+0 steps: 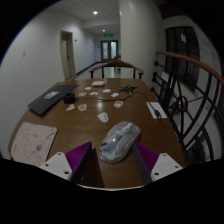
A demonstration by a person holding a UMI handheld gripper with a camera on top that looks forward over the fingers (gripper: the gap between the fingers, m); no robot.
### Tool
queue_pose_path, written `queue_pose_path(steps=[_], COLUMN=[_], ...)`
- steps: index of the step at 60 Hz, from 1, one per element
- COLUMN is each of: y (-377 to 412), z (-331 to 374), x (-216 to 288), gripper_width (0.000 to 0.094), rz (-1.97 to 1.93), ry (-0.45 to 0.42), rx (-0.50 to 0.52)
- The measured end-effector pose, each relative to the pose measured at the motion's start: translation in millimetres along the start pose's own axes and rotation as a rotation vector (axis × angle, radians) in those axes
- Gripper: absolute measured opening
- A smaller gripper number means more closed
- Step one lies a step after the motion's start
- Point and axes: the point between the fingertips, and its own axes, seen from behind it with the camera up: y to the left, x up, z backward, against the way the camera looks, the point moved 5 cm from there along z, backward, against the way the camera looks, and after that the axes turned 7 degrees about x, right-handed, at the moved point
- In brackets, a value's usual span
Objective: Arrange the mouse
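A silver-grey mouse point(119, 140) lies on the brown wooden table point(75, 125), just ahead of my fingers, with its near end between the fingertips. My gripper point(113, 154) is open. The purple pads point(77, 156) stand on either side of the mouse's near end, with a small gap at each side. The mouse rests on the table on its own.
A dark laptop point(50, 100) and a sheet of paper point(32, 140) lie at the left. A small white object point(103, 117) and several small items point(102, 92) lie beyond the mouse. A notebook point(157, 110) lies at the right. Chairs stand at the far end, and a railing point(195, 90) runs along the right.
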Motion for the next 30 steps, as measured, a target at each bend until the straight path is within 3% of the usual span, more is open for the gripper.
queue_pose_path(steps=[10, 13, 16, 18, 23, 30], y=[-12.6, -18.1, -22.2, -22.7, -23.2, -13.9], z=[-30.1, -37.2, -40.8, -40.4, -41.2, -12.4], x=[24.8, 29.8, 31.9, 32.2, 33.5, 42.3], gripper_width=[0.08, 0.0724, 0.0582, 0.0566, 0.0422, 0.0383], rz=[-0.043, -0.062, -0.096, -0.102, -0.121, -0.13], ry=[0.018, 0.003, -0.009, -0.007, -0.013, -0.043], rx=[-0.064, -0.094, -0.12, -0.125, -0.098, -0.096])
